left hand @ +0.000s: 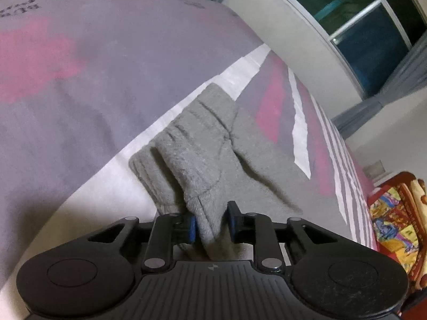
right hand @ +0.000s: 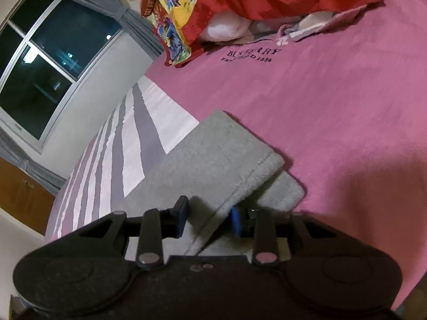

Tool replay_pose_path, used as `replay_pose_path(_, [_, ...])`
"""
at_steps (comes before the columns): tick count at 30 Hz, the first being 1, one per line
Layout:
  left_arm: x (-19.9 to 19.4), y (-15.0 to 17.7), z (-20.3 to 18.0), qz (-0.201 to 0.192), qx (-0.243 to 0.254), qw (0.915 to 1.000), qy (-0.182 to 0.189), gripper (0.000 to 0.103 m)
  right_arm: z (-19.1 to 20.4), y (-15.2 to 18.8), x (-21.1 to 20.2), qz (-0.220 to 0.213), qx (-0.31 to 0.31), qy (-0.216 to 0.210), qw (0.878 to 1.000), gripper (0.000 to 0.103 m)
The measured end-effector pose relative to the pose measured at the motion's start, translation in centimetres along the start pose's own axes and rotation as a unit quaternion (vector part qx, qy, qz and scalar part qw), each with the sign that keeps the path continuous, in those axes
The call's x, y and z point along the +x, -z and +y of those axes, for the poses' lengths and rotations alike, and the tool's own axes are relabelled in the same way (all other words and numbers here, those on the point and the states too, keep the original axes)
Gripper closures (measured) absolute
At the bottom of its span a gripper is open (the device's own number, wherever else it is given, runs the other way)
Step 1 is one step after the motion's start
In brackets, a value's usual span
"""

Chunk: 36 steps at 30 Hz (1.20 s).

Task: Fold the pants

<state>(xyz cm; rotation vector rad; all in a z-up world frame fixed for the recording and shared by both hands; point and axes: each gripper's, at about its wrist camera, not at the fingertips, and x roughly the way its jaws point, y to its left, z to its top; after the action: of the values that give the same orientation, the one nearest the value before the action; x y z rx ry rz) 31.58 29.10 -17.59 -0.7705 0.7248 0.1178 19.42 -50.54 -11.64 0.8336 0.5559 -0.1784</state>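
- Left gripper [left hand: 212,225], nearest the lens in the left wrist view, is seen with its blue pads [left hand: 192,226] brought nearly together; a ribbed grey hem of the pants [left hand: 202,160] is pinched between them, the left pad pressing the cloth, while contact at the right pad cannot be confirmed.
- Right gripper [right hand: 208,220], nearest the lens in the right wrist view, is seen with its jaws set a little apart; a stitched edge of the pants [right hand: 213,160] runs through the gap. The right pad [right hand: 236,221] sits at the underside of that raised edge; a bare gap is left at the other pad, so no clamp is recorded.
- Pants, grey and fleecy, are laid on the bed cover [left hand: 80,93] just beyond both grippers; in the right wrist view one layer is lifted over a second layer lying flat beneath it.
- Bed cover is noted as pink beside and beyond the pants in the right wrist view, with white and grey stripes [right hand: 138,144] to the pants' left and dark printed lettering [right hand: 250,54] further off.
- Multicoloured red-bordered cloth [right hand: 213,8] is heaped beyond the lettering, well apart from the pants.
- Window [right hand: 48,61] with dark panes and a grey curtain [right hand: 133,24] stands farthest from the pants.
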Motion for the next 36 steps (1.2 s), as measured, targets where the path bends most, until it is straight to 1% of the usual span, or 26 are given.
replay_pose_path(1, [0.0,-0.2,-0.1,-0.001,0.005,1.0000,0.001,0.083,0.2,-0.2,0.1,0.002,-0.005,0.007,1.000,0.099])
replay_pose_path(2, [-0.4,-0.4,-0.2,-0.008,0.007,0.9999,0.011,0.089,0.6,-0.4,0.2,0.008,-0.008,0.015,1.000,0.098])
replay_pose_path(3, [-0.8,-0.8,-0.2,-0.017,0.007,0.9996,0.021,0.089,0.9,-0.7,-0.1,0.003,-0.008,0.016,1.000,0.098])
replay_pose_path(5, [-1.5,-2.0,-0.4,-0.024,0.012,0.9991,0.033,0.090,1.9,-1.1,-1.7,-0.023,-0.012,-0.007,1.000,0.098])
replay_pose_path(8, [-1.5,-2.9,-0.5,-0.020,0.037,0.9988,0.026,0.090,2.7,-1.0,-3.6,-0.040,-0.024,-0.019,0.999,0.099])
replay_pose_path(10, [-0.6,-2.9,-0.2,0.001,0.051,0.9987,0.007,0.090,2.1,-0.4,-3.3,-0.030,-0.027,-0.001,0.999,0.099])
replay_pose_path(12, [0.0,-2.7,0.4,0.010,0.043,0.9990,0.011,0.090,0.6,0.1,-2.0,-0.006,-0.015,0.032,0.999,0.099])
replay_pose_path(13, [-0.1,-2.7,0.4,0.009,0.039,0.9991,0.014,0.090,-0.3,0.3,-1.5,0.005,0.001,0.039,0.999,0.099])
replay_pose_path(15, [-0.6,-2.8,-0.1,0.000,0.047,0.9987,0.019,0.090,-0.1,0.3,-1.8,-0.006,0.002,0.030,1.000,0.099])
replay_pose_path(17, [-0.7,-2.5,0.0,0.010,0.065,0.9978,0.005,0.090,0.9,0.2,-2.4,-0.024,-0.022,0.026,0.999,0.099])
replay_pose_path(18, [-0.5,-2.4,0.0,0.017,0.067,0.9976,0.000,0.090,1.1,0.2,-2.2,-0.022,-0.034,0.042,0.998,0.098])
replay_pose_path(19, [-0.4,-2.1,0.3,0.018,0.065,0.9977,-0.001,0.089,1.0,0.3,-1.6,-0.016,-0.039,0.076,0.996,0.099])
replay_pose_path(20, [-0.5,-1.9,0.4,0.015,0.061,0.9980,0.000,0.089,0.5,0.4,-1.0,-0.008,-0.035,0.094,0.995,0.100])
replay_pose_path(21, [-0.7,-1.7,0.5,0.013,0.056,0.9983,0.002,0.089,0.1,0.3,-0.8,-0.004,-0.021,0.089,0.996,0.100])
replay_pose_path(23, [-1.7,-1.2,0.7,0.009,0.053,0.9985,0.005,0.084,0.2,0.3,-1.5,-0.006,-0.016,0.085,0.996,0.096])
replay_pose_path(24, [-2.4,-1.0,0.9,0.004,0.053,0.9986,0.008,0.083,0.8,0.5,-2.4,-0.023,-0.033,0.092,0.995,0.087])
replay_pose_path(25, [-3.3,-0.7,1.0,-0.002,0.052,0.9986,0.009,0.080,1.7,0.8,-3.3,-0.045,-0.064,0.104,0.992,0.080])
replay_pose_path(26, [-4.4,-0.3,1.0,-0.015,0.056,0.9983,-0.006,0.057,2.8,1.2,-4.2,-0.064,-0.109,0.118,0.985,0.080])
replay_pose_path(27, [-5.5,0.0,0.9,-0.035,0.067,0.9966,-0.034,0.041,3.9,1.5,-4.7,-0.073,-0.141,0.118,0.980,0.080])
replay_pose_path(28, [-6.5,0.3,0.5,-0.061,0.079,0.9931,-0.060,0.021,4.6,1.7,-5.0,-0.078,-0.161,0.114,0.977,0.080])
replay_pose_path(29, [-7.7,0.6,0.1,-0.088,0.091,0.9895,-0.070,0.021,5.6,2.0,-5.1,-0.080,-0.184,0.105,0.974,0.080])
replay_pose_path(30, [-8.2,0.7,-0.3,-0.096,0.097,0.9888,-0.060,0.021,6.7,2.3,-4.9,-0.077,-0.206,0.100,0.970,0.080])
replay_pose_path(31, [-8.3,0.7,-0.9,-0.096,0.102,0.9891,-0.046,0.021,7.6,2.7,-4.6,-0.071,-0.223,0.093,0.968,0.080])
replay_pose_path(33, [-7.6,0.9,-3.2,-0.089,0.136,0.9865,-0.022,0.021,10.5,4.0,-2.9,-0.044,-0.264,0.056,0.962,0.080])
replay_pose_path(34, [-6.8,1.1,-4.9,-0.082,0.166,0.9826,-0.016,0.021,12.8,5.2,-1.6,-0.028,-0.291,0.030,0.956,0.080])
replay_pose_path(36, [-5.0,1.3,-8.0,-0.074,0.208,0.9752,-0.010,0.021,17.5,7.7,1.4,0.016,-0.334,-0.020,0.942,0.080])
